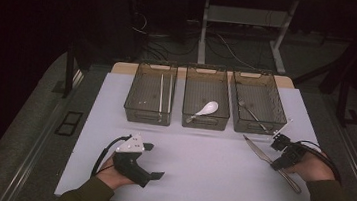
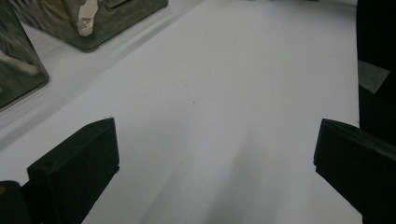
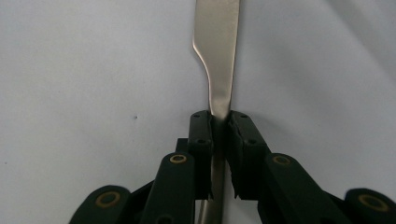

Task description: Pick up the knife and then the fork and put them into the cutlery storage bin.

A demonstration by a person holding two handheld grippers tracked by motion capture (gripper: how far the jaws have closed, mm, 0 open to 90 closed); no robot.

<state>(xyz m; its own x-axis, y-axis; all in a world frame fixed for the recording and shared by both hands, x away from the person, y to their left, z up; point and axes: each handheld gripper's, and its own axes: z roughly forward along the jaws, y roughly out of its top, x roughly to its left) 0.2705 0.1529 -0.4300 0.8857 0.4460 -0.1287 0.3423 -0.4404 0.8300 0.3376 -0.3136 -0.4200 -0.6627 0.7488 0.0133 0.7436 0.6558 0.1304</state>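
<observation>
Right gripper (image 3: 219,135) clamped on knife (image 1: 270,163), low on white table (image 1: 200,158), near front of right bin (image 1: 258,103). Left gripper (image 1: 152,160) wide apart, holding nothing. Thin pinch near neck, so could easily pivot or slip if lifted fast.

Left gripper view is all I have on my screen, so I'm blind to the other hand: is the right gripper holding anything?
Observer: Yes. The right gripper is shut on a metal knife, gripped where blade meets handle.
Operator: Is the knife lifted?
Observer: I cannot tell; in the high view it lies low over the white table, in front of the right bin.
Operator: What's in that bin?
Observer: A fork. The middle bin holds a white spoon.
</observation>
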